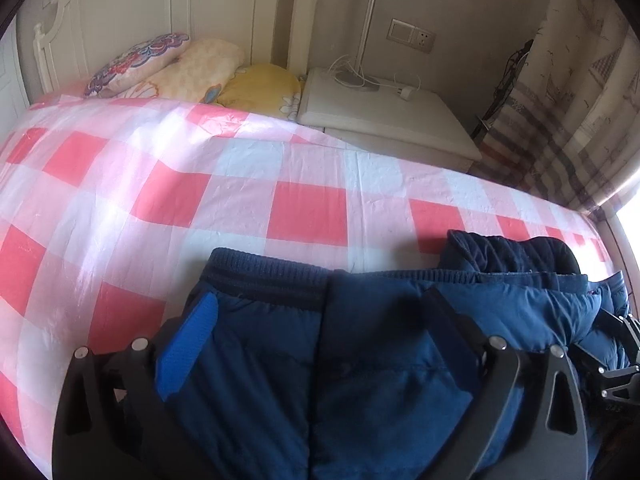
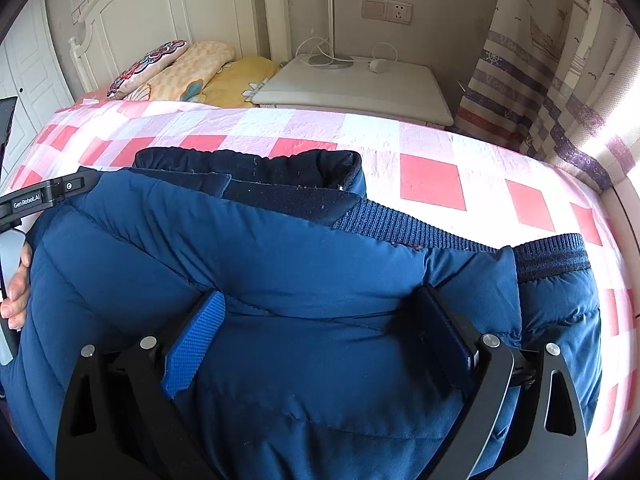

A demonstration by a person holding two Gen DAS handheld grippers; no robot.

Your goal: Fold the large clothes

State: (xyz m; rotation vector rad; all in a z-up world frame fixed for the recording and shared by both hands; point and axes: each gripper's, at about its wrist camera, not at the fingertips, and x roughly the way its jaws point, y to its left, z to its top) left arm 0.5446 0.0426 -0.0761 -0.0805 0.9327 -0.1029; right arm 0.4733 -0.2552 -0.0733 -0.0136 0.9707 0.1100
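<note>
Nearest to me, my left gripper (image 1: 316,344) has its jaws spread wide, one blue pad and one dark pad lying on either side of the padded navy jacket (image 1: 360,360), near its ribbed hem. My right gripper (image 2: 320,332) stands the same way, jaws wide apart, the quilted cloth bulging up between them; I cannot tell whether either pair presses into the fabric or only rests on it.

In the right view, a hand (image 2: 18,280) at the left edge grips the handle of the left gripper beside the jacket.

The jacket lies on the near side of the bed (image 1: 140,184), its dark fleece collar (image 2: 272,180) folded open toward the headboard, its ribbed hem (image 2: 552,256) off to the right. Around it spreads the pink, red and white checked bedspread.

Farther off, pillows (image 1: 188,68) are heaped against the white headboard (image 1: 120,4). Beside them stands a white nightstand (image 2: 356,84) carrying a lamp base and a white cable. A wall socket (image 2: 386,10) sits above it, and a striped curtain (image 2: 532,80) hangs at the right.
</note>
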